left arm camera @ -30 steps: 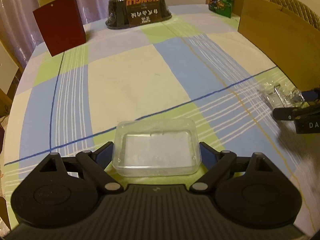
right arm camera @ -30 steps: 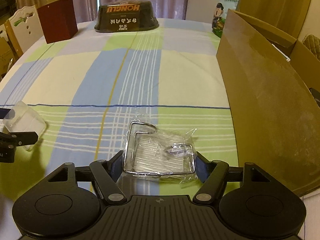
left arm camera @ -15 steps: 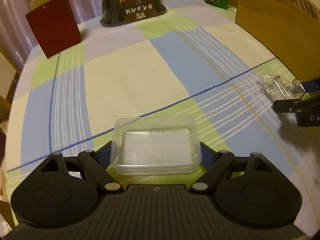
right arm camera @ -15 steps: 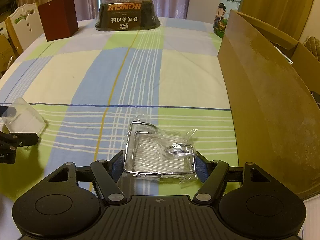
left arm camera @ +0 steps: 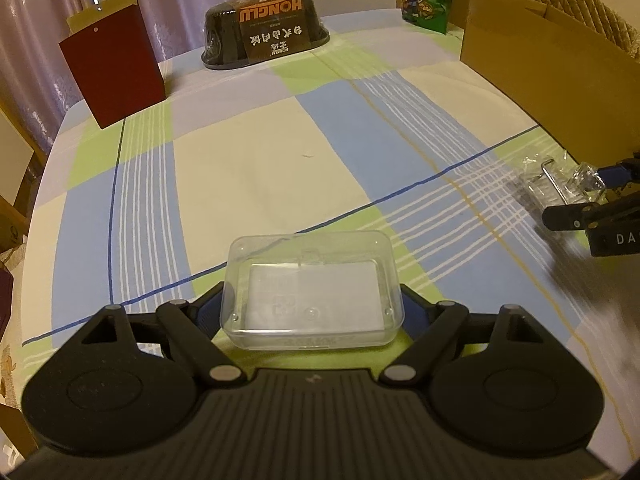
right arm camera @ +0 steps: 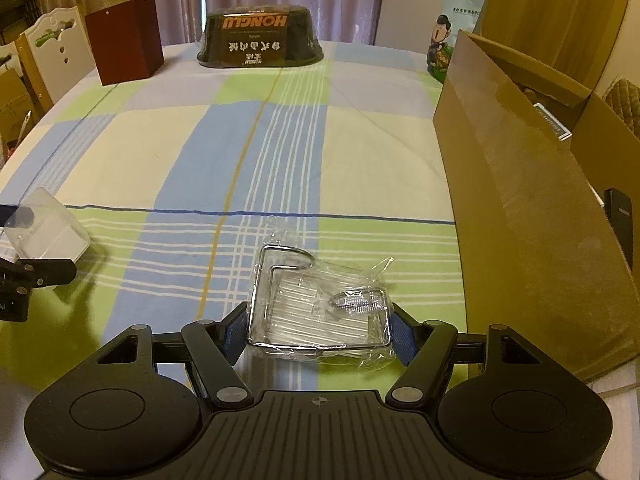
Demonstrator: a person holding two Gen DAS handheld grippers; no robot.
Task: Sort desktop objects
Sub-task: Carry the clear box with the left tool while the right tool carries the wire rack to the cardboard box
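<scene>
A clear rectangular plastic box (left arm camera: 312, 292) sits clamped between the left gripper (left arm camera: 312, 312) fingers, above the checked tablecloth (left arm camera: 280, 160). The right gripper (right arm camera: 318, 334) is closed on a chrome wire rack in a clear plastic bag (right arm camera: 320, 308). A brown cardboard box (right arm camera: 520, 200) stands just right of it.

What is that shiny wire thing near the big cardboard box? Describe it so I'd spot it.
Find the cardboard box on the checked tablecloth. Just left of it, between the right tool's blue pads, sits a chrome wire rack. Unlike the solid plastic case opposite, it is bagged in crinkly film.
</scene>
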